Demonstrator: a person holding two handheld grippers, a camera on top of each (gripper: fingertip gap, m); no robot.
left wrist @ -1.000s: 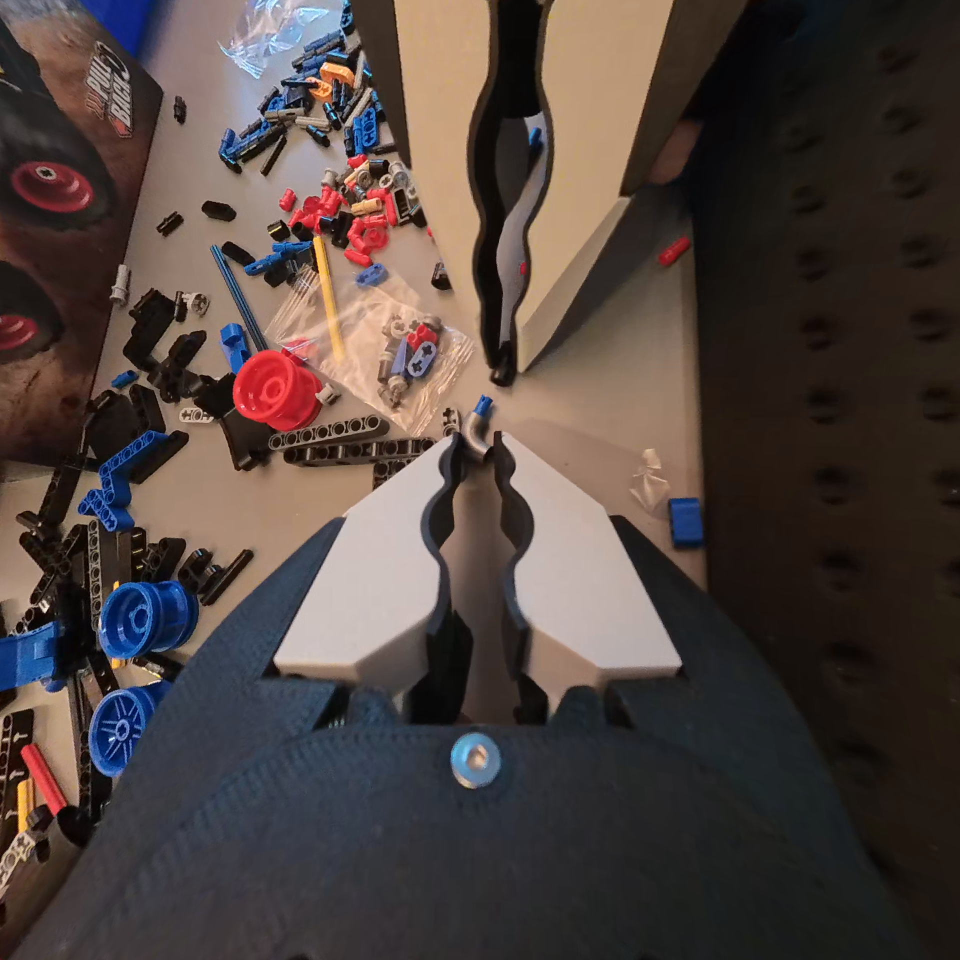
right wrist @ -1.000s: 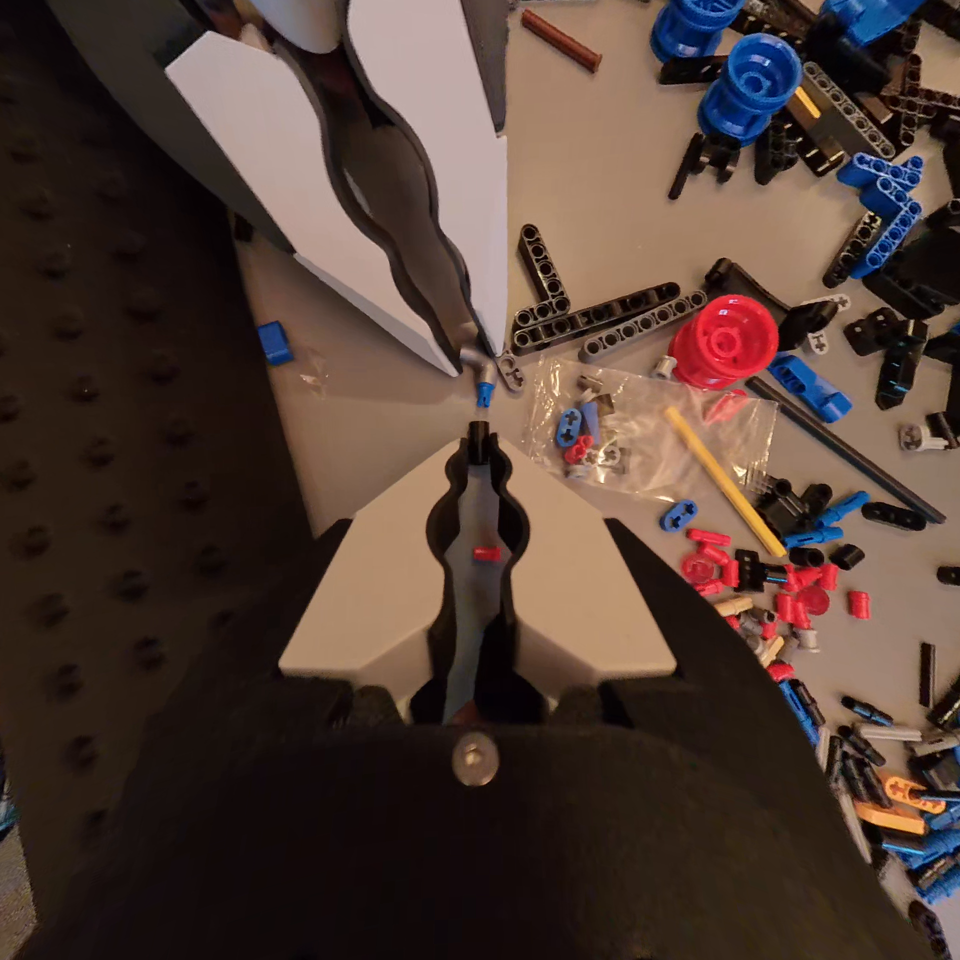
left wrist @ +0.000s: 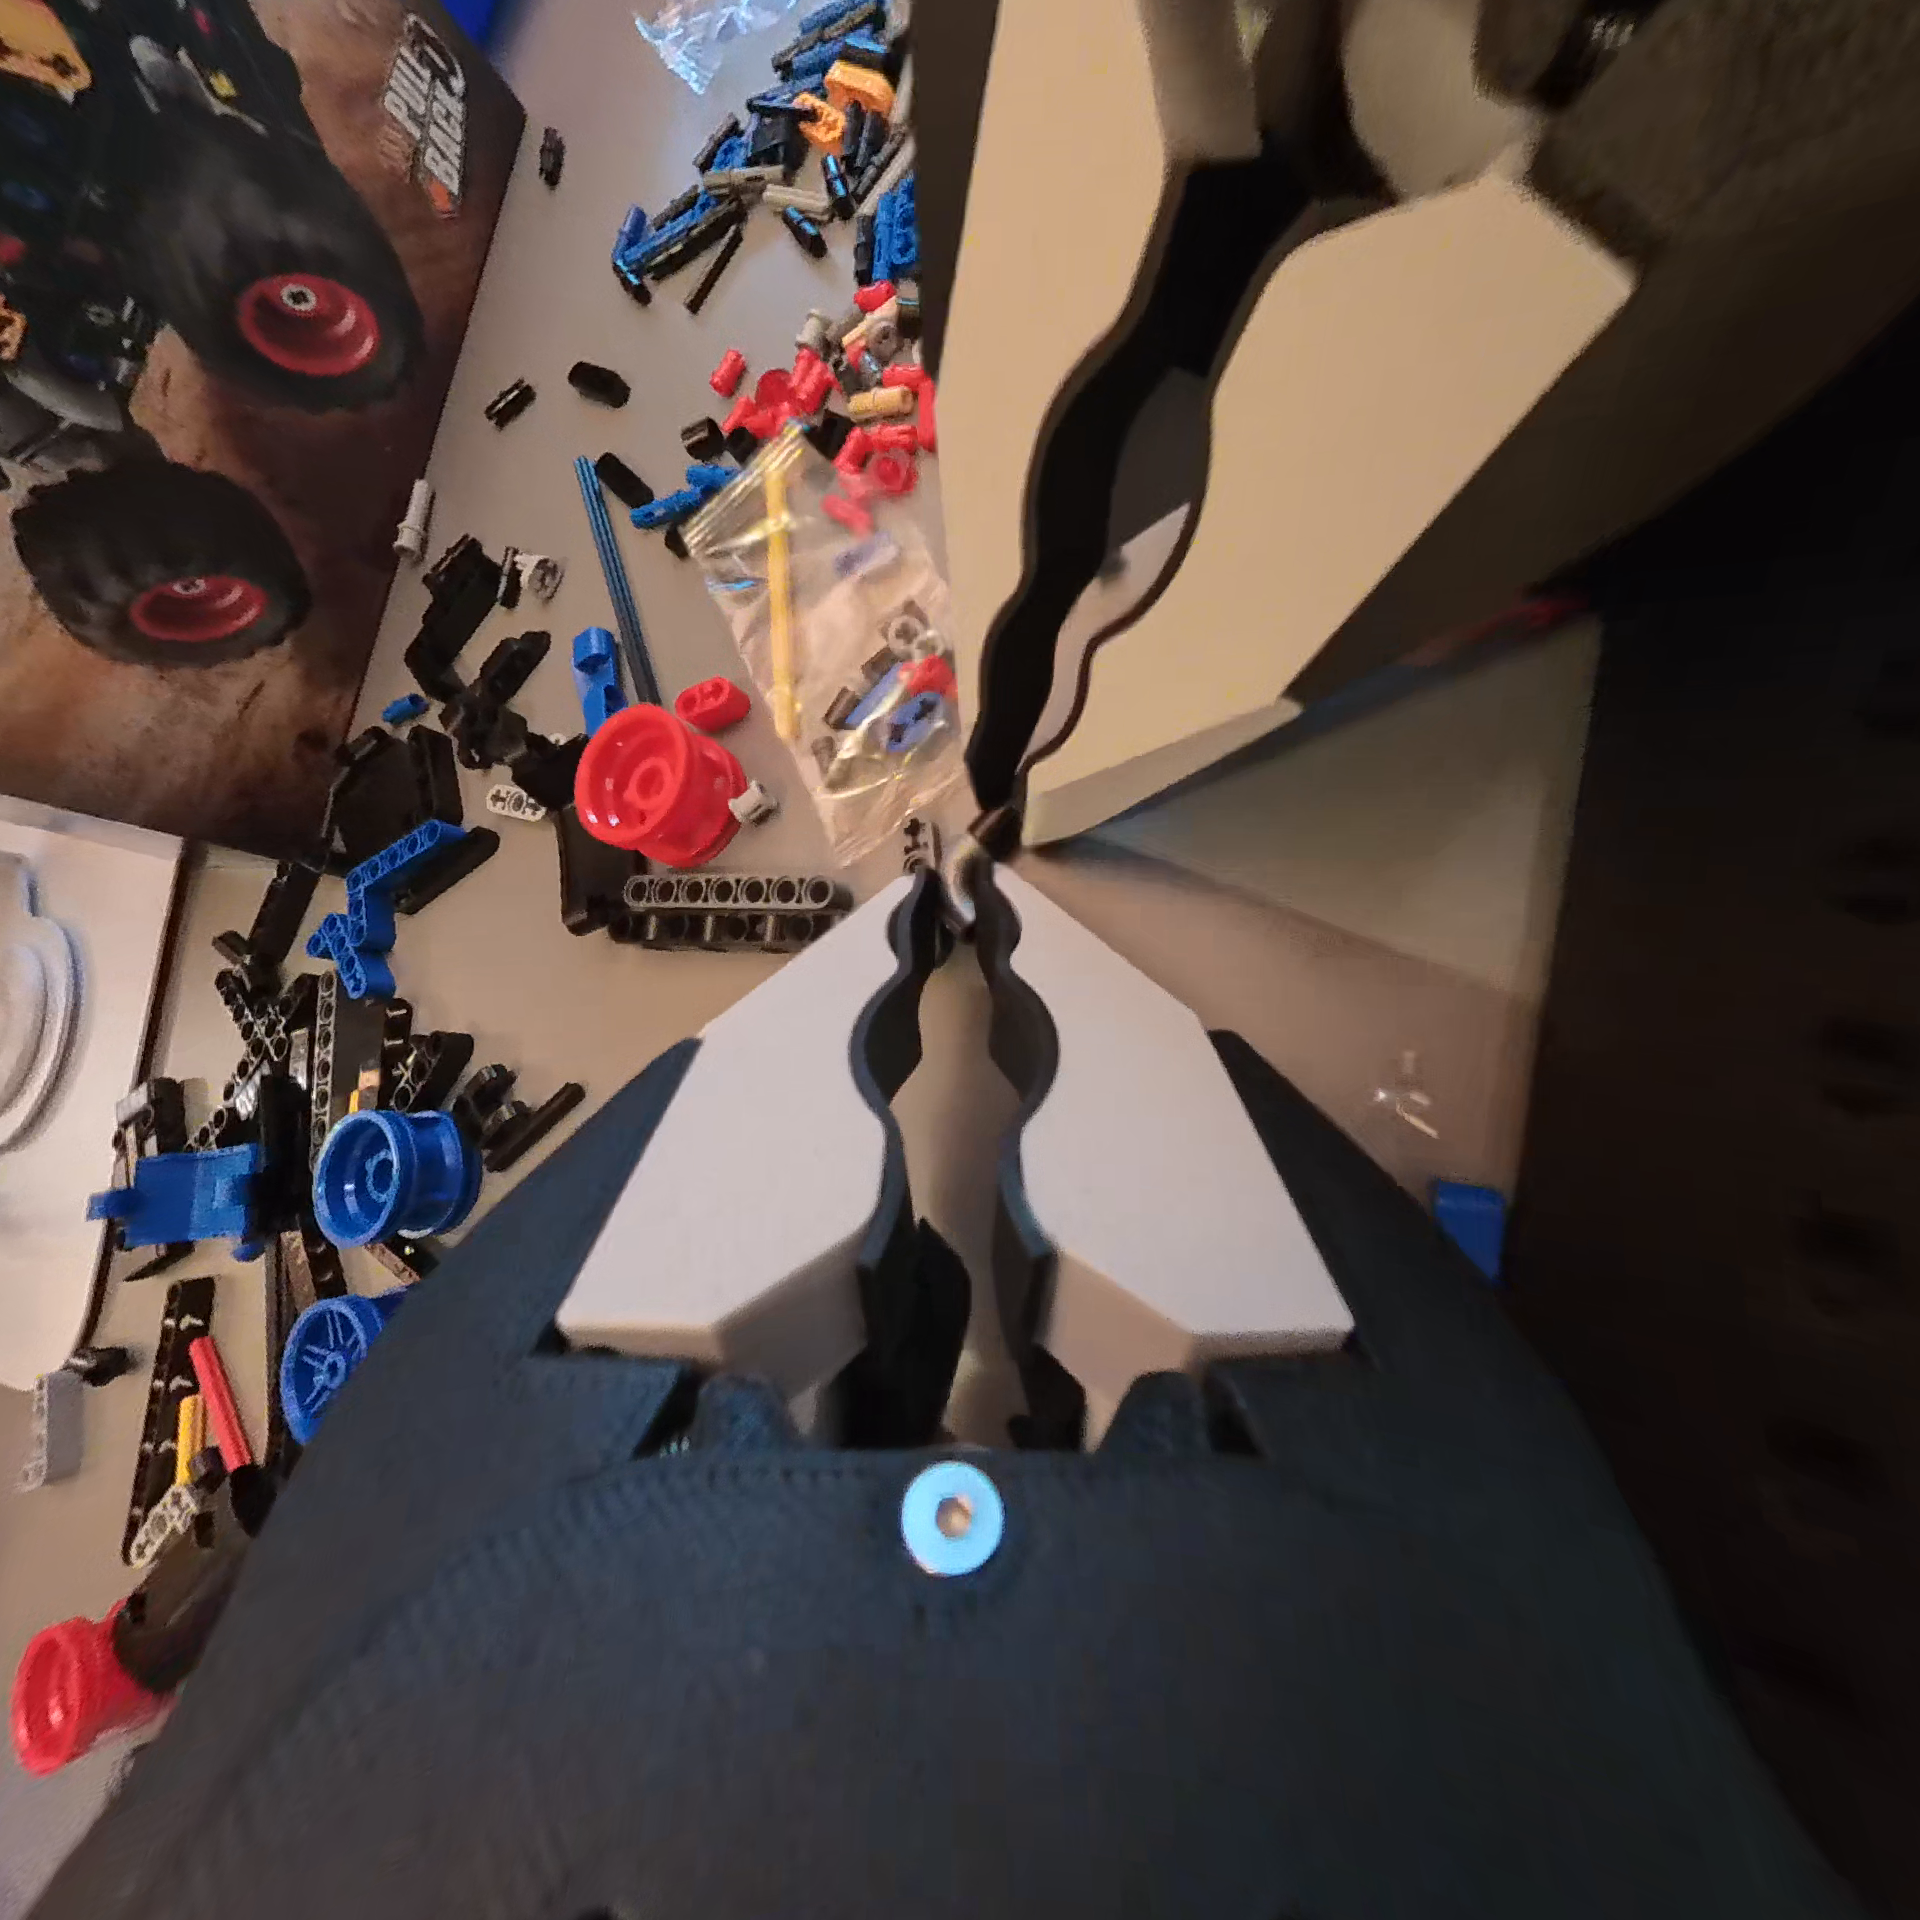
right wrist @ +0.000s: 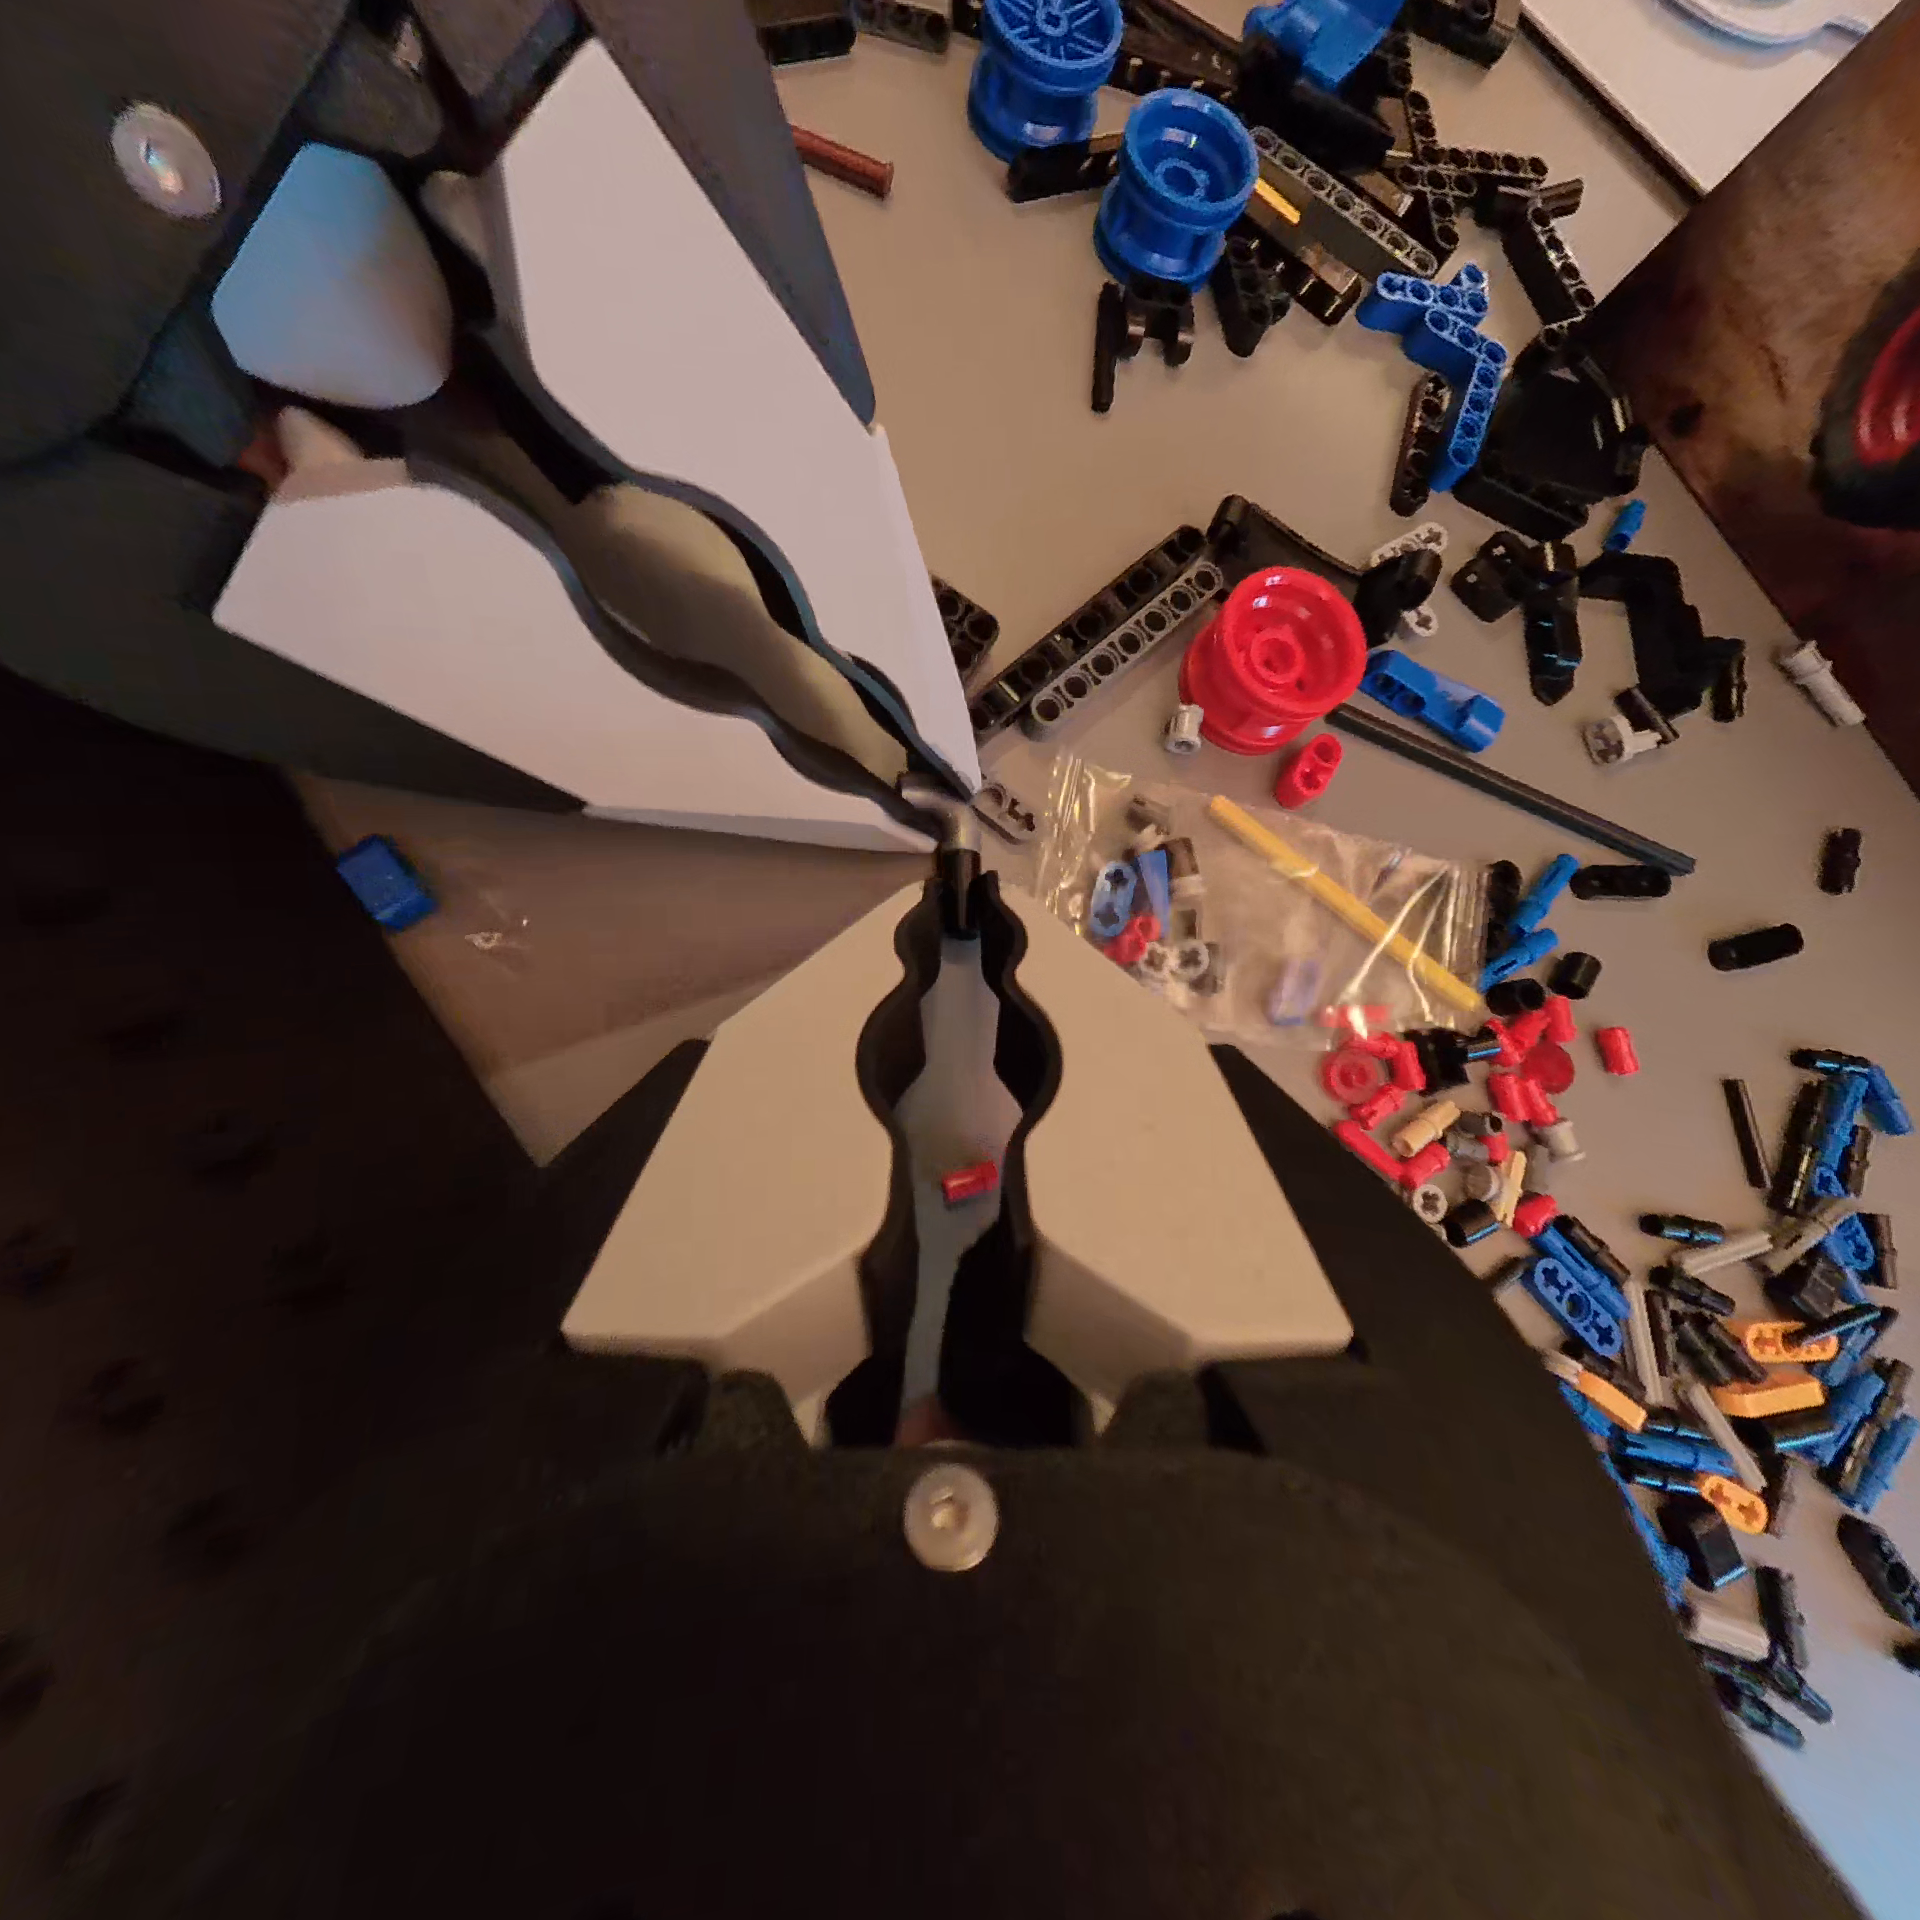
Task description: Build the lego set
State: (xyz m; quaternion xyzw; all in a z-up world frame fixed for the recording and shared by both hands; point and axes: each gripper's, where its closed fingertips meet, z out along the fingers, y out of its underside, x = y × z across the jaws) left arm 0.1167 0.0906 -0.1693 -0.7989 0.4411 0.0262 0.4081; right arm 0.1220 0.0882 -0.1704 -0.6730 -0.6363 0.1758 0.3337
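Observation:
My left gripper [left wrist: 958, 902] is shut on a small grey angled connector [left wrist: 962, 868] just above the grey table. My right gripper [right wrist: 961, 902] is shut on a small black piece [right wrist: 958, 871]. The two grippers meet tip to tip, and the black piece touches the connector's end. In the right wrist view the left gripper [right wrist: 940, 795] comes in from the upper left with the connector [right wrist: 954, 821]. In the left wrist view the right gripper [left wrist: 995, 816] comes down from above. The joint itself is too small to see clearly.
A clear bag of small parts [left wrist: 852, 644], a red wheel hub [left wrist: 655, 784] and black beams [left wrist: 727, 904] lie just left of the grippers. Blue hubs [left wrist: 390, 1174], loose pins and the set's box [left wrist: 208, 364] lie farther left. A blue piece [left wrist: 1470, 1216] sits by the table edge.
The two grippers have closed the gap between them. The blue pin end on the connector, visible before, is now covered by the black piece.

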